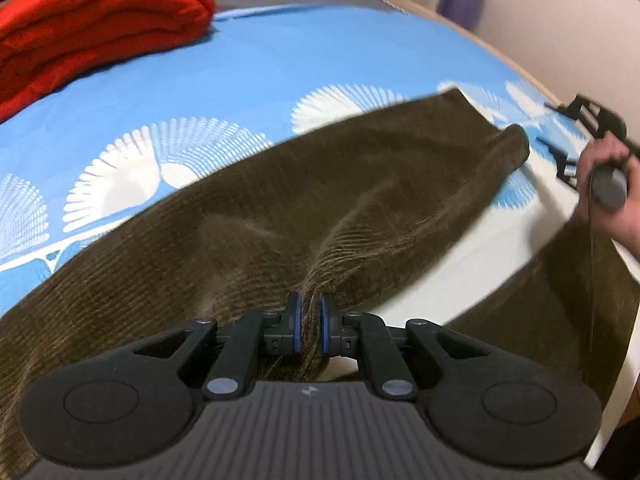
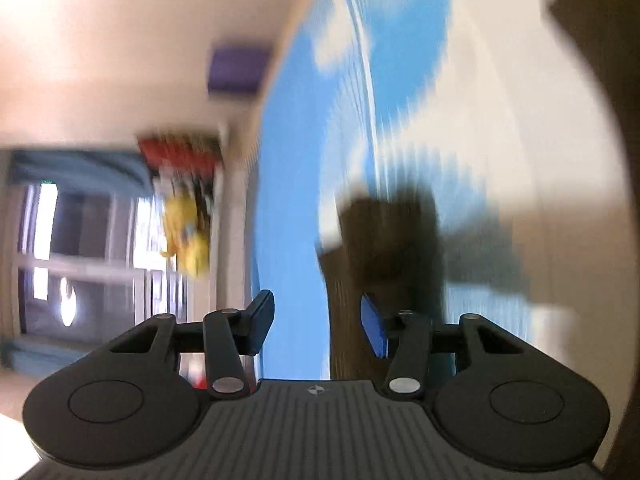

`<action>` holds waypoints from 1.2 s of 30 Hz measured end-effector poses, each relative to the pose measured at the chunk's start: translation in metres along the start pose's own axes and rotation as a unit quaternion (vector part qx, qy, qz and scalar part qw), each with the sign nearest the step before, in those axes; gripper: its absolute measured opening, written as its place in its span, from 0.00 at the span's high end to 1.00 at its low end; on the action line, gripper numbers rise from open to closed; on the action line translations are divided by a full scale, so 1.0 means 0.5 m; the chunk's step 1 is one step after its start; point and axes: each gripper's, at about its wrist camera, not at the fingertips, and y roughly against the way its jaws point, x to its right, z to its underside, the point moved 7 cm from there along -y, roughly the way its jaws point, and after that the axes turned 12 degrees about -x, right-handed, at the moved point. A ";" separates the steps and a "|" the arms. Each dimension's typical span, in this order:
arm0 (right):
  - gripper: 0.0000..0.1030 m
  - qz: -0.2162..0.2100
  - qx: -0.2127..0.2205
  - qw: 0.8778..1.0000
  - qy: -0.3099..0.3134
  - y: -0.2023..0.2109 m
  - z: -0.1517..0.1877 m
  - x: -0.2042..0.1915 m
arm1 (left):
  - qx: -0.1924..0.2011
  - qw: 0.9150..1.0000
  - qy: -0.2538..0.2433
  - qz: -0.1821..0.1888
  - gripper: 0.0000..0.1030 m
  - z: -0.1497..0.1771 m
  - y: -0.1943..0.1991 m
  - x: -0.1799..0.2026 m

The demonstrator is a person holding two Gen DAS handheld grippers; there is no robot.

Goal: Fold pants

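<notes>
**Left gripper pinches corduroy; right gripper free at the hem**

Bed surface: blue sheet (image 1: 248, 60) with white fan-shaped prints. Brown corduroy pants (image 1: 248, 216) lie spread across it, running from lower left of the left wrist view up toward the right edge of the bed. One leg ends in a rolled-looking hem (image 1: 514, 146) near the bed's right side. A second stretch of the same brown cloth hangs or drapes at the far right, below the person's hand (image 1: 608, 184).

Left gripper (image 1: 311, 314): jaws drawn close together, blue pads clamped on a bunched ridge of the corduroy. Fabric fans outward from the pinch in creases, slightly lifted there.

Right gripper (image 2: 316, 324): jaws stand partly apart, blue pad visible on the right-hand finger. Nothing is pressed between the pads; blue sheet shows through the gap. Brown cloth lies just ahead and to the right of the fingertips, not gripped. The right wrist view is heavily motion-blurred, so contact with the cloth cannot be told. In the left wrist view this gripper sits just beyond the hem, fingers pointing toward it, held by the hand.

Surroundings: folded red blanket (image 1: 92, 28) at the far left corner of the bed. Purple box-like object (image 1: 460, 2) against the pale wall, blurred. Window (image 2: 80, 260) and a yellow shape (image 2: 188, 236) in the right wrist view, too smeared to identify.
</notes>
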 end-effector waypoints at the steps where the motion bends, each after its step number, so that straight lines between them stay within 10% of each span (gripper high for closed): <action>1: 0.50 0.016 0.002 1.000 0.007 -0.001 -0.011 -0.002 | -0.007 1.000 -0.004 0.006 0.90 0.003 -0.006 0.003; 7: 0.48 0.194 0.020 0.980 0.030 0.026 0.017 0.067 | -0.020 1.000 -0.010 0.003 0.90 0.006 -0.020 0.000; 13: 0.47 0.220 -0.050 0.966 0.126 -0.044 0.036 0.066 | -0.039 0.999 -0.023 0.001 0.89 0.015 -0.036 0.009; 17: 0.89 0.245 -0.066 0.951 0.178 -0.049 0.032 0.072 | -0.047 0.999 -0.027 0.007 0.89 0.023 -0.056 0.008; 21: 0.93 0.242 -0.030 0.943 0.229 -0.010 0.012 0.019 | -0.067 0.997 -0.023 0.043 0.89 0.037 -0.083 0.018; 28: 0.93 0.378 0.014 0.899 0.219 0.064 -0.032 0.059 | -0.092 0.991 -0.058 0.077 0.55 0.054 -0.074 0.035; 36: 0.57 0.355 0.026 0.904 0.236 0.098 -0.058 0.017 | -0.045 0.998 0.003 0.041 0.50 0.054 0.031 -0.116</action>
